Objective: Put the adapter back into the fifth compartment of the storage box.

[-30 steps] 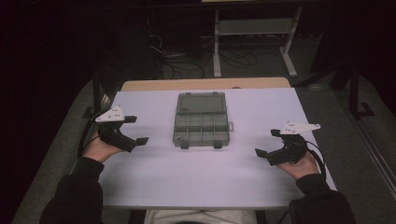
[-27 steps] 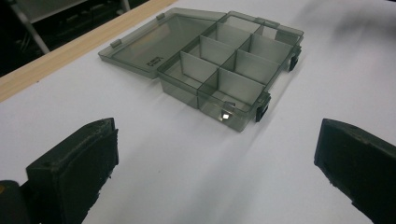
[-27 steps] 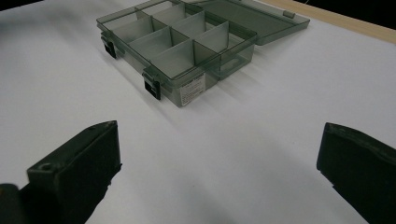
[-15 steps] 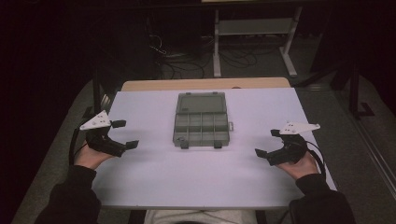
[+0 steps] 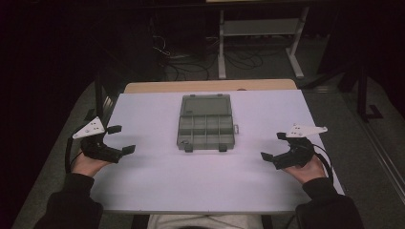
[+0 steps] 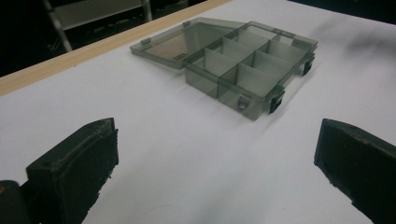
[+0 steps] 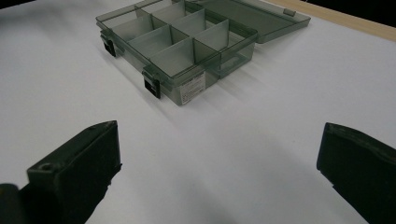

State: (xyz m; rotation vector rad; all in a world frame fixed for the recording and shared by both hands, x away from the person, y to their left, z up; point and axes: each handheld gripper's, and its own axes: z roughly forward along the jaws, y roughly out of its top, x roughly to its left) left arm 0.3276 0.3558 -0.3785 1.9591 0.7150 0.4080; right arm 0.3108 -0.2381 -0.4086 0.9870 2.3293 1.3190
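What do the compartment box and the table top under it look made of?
Compartment box: looks like smoky grey see-through plastic, since the dividers and table show through its walls; black latches, likely plastic too. Table top: a matte white sheet, maybe laminate or paper, over a pale wood-look edge at the far side.

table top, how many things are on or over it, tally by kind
translucent grey plastic compartment box, lid open flat: 1
black two-jaw grippers held in hands, both open, left and right: 2
total: 3
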